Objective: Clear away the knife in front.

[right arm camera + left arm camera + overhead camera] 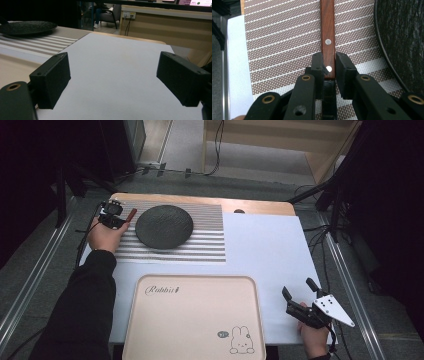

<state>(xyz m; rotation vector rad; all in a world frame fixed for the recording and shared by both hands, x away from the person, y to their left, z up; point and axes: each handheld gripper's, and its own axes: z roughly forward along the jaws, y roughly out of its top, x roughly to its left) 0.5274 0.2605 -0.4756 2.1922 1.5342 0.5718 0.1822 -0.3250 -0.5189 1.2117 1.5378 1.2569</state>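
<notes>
A reddish-brown wooden handle [328, 30] with two silver rivets lies on the striped placemat [282, 42], just left of the dark round plate [404, 37]. My left gripper [329, 65] is shut on the near end of this handle, one pad against each side. In the high view the left gripper [114, 216] is at the mat's far left corner, with the handle [131, 213] sticking out toward the plate [164, 226]. What the handle carries at its other end is hidden. My right gripper [298, 288] rests open on the white sheet at the near right, its jaws [112, 82] wide apart with nothing between them.
A beige tray [192, 320] with a rabbit drawing lies at the near middle of the table. A white sheet [265, 250] covers the right half. The wooden table edge [260, 207] runs along the back. Cables and stands surround the table on the floor.
</notes>
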